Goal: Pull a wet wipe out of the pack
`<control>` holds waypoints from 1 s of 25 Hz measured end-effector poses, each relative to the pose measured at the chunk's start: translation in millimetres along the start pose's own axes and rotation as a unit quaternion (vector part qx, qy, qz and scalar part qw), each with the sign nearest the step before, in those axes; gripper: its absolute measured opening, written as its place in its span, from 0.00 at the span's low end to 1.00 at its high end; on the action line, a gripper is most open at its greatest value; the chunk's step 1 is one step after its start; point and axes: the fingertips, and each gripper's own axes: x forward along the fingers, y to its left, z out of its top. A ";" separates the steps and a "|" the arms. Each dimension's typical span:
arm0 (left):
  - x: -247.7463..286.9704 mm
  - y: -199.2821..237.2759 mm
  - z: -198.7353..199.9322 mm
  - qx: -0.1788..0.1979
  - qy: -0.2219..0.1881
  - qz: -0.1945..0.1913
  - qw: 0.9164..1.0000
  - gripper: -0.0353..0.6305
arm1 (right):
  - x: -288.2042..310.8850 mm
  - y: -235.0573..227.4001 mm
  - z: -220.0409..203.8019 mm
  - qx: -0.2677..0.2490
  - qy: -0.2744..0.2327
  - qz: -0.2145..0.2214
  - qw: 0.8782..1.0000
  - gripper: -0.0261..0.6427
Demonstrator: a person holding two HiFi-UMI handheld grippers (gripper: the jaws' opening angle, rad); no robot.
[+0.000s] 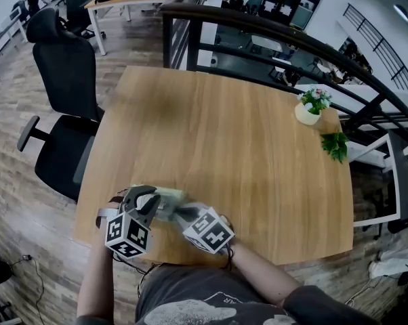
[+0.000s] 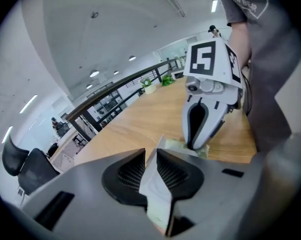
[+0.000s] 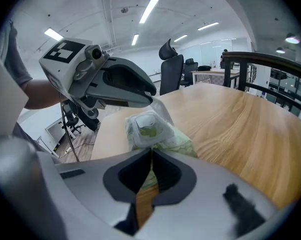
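The pack (image 3: pixel 150 131) lies at the near edge of the table (image 1: pixel 224 134), just in front of the person and between the two tools. It is a soft, crinkled pouch, whitish with green leaf print and a glossy clear patch on top. A thin white sheet (image 3: pixel 163 109) rises from its far side; I cannot tell whether this is a wipe or the pack's seal flap.

The left tool (image 2: pixel 151 154) has its jaws narrowed on that sheet, whose limp, smooth surface is pinched between the ribbed black pads (image 2: pixel 125 176). The right tool (image 3: pixel 151 151) has its jaws almost together on the pack's near end, pinning it to the wood.

The left gripper view shows the sheet (image 2: pixel 153 184) in the pads and, beyond it, the right tool (image 2: pixel 195 146) tipped down onto the pack (image 2: pixel 183 146). The right gripper view shows the pouch's top and the left tool (image 3: pixel 151 95) meeting the sheet from above. In the head view the pack (image 1: pixel 169 198) is a blurred pale strip between the left tool (image 1: pixel 153 205) and the right tool (image 1: pixel 180 212). Only this view shows the whole pale wood-grain table, with a small potted plant (image 1: pixel 312 107) at its far right corner and a black office chair (image 1: pixel 62 114) to the left.
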 end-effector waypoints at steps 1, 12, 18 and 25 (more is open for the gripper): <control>1.1 6.4 0.2 -0.008 -0.004 0.015 1.000 0.17 | 0.6 0.2 0.3 -0.001 0.001 -0.001 1.000 0.08; 32.9 39.9 -2.4 -0.098 -0.003 0.075 0.992 0.21 | 0.6 0.8 -1.5 -0.006 0.006 -0.003 1.000 0.08; 57.6 42.0 -8.2 -0.135 0.012 0.049 0.989 0.24 | 1.1 1.9 -3.3 -0.006 0.009 -0.003 1.000 0.08; 67.6 48.2 -16.0 -0.150 0.023 0.039 0.988 0.27 | 1.7 -0.1 -0.5 0.000 0.009 -0.001 1.000 0.08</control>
